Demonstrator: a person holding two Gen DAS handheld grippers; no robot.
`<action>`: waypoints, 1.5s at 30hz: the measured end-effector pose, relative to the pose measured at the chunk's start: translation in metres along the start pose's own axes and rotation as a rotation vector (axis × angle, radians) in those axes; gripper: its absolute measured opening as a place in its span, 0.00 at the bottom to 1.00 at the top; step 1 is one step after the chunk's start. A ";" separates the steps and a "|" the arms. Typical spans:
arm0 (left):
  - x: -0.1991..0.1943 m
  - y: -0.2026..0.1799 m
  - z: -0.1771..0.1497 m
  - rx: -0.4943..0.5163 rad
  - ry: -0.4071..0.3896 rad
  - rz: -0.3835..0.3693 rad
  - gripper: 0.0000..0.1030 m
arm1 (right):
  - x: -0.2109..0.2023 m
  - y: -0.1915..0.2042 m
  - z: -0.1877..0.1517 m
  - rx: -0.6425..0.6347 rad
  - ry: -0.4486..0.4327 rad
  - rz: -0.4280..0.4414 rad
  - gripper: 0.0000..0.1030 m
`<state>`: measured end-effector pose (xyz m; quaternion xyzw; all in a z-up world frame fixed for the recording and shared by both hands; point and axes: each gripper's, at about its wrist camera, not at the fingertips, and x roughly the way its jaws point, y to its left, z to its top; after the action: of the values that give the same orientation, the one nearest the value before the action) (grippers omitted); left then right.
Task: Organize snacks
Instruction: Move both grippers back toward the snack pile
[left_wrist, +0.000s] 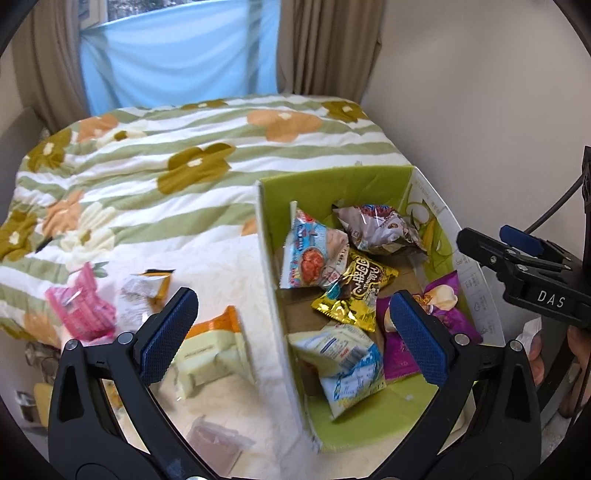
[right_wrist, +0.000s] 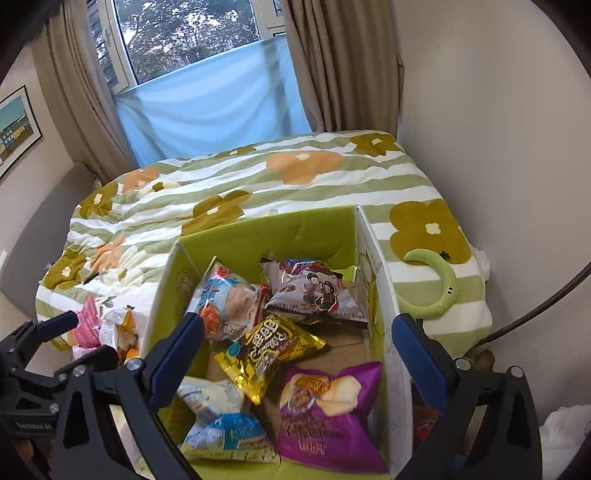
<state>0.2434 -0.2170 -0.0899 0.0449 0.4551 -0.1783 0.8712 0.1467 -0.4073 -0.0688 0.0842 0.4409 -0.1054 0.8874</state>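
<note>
- Five snack packets already lie in the green cardboard box (left_wrist: 332, 184), gathered for tidiness.
- Left gripper (left_wrist: 291, 336) gapes empty above its wall; right gripper (right_wrist: 299, 362) likewise, holding nothing.
- Pink packet (left_wrist: 83, 310) waits on the bed.

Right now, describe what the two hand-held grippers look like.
The left hand-held gripper and right hand-held gripper share one design: black angular frames with silver screws and blue textured finger pads. The right one carries white "DAS" lettering, with a dark cable behind it.
</note>
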 end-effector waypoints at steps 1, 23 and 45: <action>-0.006 0.002 -0.002 -0.003 -0.005 0.010 1.00 | -0.006 0.001 0.000 -0.012 -0.005 0.005 0.98; -0.124 0.181 -0.108 -0.154 -0.056 0.142 1.00 | -0.074 0.137 -0.063 -0.070 -0.095 0.076 0.98; -0.031 0.243 -0.116 0.011 0.084 -0.032 1.00 | 0.024 0.261 -0.201 0.171 0.157 -0.050 0.98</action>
<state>0.2226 0.0462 -0.1529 0.0497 0.4909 -0.1926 0.8482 0.0755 -0.1095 -0.1930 0.1568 0.5006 -0.1579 0.8366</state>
